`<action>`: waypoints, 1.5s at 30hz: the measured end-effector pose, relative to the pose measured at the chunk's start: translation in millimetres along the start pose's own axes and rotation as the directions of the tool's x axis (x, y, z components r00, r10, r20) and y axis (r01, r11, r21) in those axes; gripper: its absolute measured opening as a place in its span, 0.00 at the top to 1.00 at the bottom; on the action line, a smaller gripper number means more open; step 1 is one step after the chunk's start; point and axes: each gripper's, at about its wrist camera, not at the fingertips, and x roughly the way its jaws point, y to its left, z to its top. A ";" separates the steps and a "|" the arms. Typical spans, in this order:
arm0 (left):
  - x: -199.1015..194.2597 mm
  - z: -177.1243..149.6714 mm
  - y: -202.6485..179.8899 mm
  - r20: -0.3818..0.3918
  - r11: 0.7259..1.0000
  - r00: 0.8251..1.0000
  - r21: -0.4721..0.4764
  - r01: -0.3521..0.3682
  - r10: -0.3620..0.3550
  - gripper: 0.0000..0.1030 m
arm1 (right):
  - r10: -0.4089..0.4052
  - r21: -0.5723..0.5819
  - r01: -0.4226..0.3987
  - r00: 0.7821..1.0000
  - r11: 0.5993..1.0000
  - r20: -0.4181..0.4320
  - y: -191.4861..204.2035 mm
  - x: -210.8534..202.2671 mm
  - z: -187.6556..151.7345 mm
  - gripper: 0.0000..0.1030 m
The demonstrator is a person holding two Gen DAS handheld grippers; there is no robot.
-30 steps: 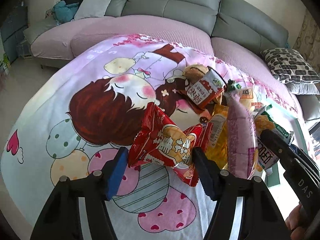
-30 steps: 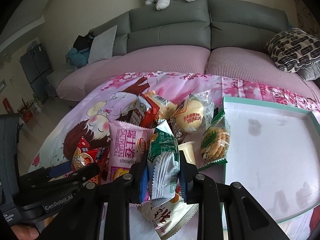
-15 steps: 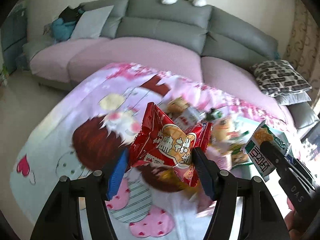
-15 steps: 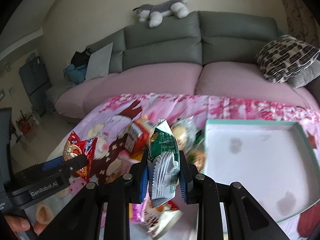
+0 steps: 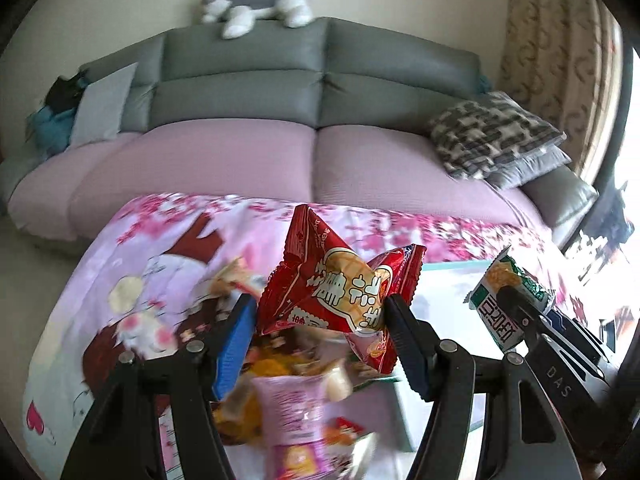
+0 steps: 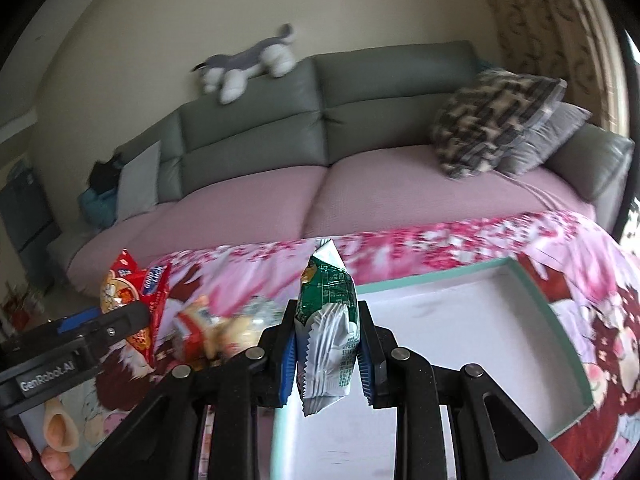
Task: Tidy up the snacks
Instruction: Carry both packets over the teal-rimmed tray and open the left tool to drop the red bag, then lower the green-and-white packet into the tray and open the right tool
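My left gripper (image 5: 318,322) is shut on a red snack packet (image 5: 340,284) and holds it above the snack pile (image 5: 288,400). My right gripper (image 6: 326,346) is shut on a green and white snack packet (image 6: 328,328), held upright over the near left part of the white tray with a teal rim (image 6: 556,320). The green packet also shows at the right of the left wrist view (image 5: 506,300), and the red packet at the left of the right wrist view (image 6: 136,292). The tray's bare white floor (image 6: 460,320) holds no snacks in view.
A pink cartoon-print cloth (image 5: 160,264) covers the table. A grey and pink sofa (image 6: 320,184) stands behind it, with a patterned cushion (image 6: 492,120) and a plush dog (image 6: 248,64) on its back. Several loose snacks (image 6: 216,328) lie left of the tray.
Both grippers have lifted their packets off the pile and swung right toward the tray. The views now look higher at the sofa. Both grips are unchanged.
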 end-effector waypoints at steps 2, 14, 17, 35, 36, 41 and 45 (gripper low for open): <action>5.6 2.7 -13.9 -0.008 0.999 1.000 0.030 0.019 -0.019 0.34 | -0.033 0.033 0.032 0.999 0.999 0.002 -16.7 -1.1 0.8 0.73; 40.6 1.9 -94.5 -0.057 0.981 0.992 0.149 0.122 -0.115 0.34 | -0.222 0.196 0.220 0.975 0.956 -0.012 -113.8 -17.8 -5.0 0.73; 49.5 -3.3 -109.6 -0.070 0.976 0.989 0.162 0.143 -0.134 0.34 | -0.257 0.223 0.258 0.966 0.940 -0.032 -131.8 -19.1 -8.7 0.73; 99.2 -26.7 -135.6 -0.147 0.976 0.983 0.174 0.133 -0.108 0.32 | -0.267 0.250 0.294 0.954 0.923 -0.138 -158.1 11.9 -31.6 0.73; 100.0 -26.7 -133.3 -0.154 0.978 0.982 0.165 0.132 -0.107 0.31 | -0.271 0.239 0.299 0.952 0.924 -0.144 -157.2 12.5 -32.0 0.73; 99.2 -26.5 -125.6 -0.172 0.982 0.980 0.138 0.128 -0.104 0.29 | -0.284 0.214 0.313 0.946 0.925 -0.155 -154.3 12.7 -33.1 0.73; 95.4 -26.9 -119.2 -0.172 0.984 0.981 0.137 0.112 -0.088 0.29 | -0.286 0.199 0.315 0.945 0.928 -0.160 -152.2 12.1 -33.1 0.73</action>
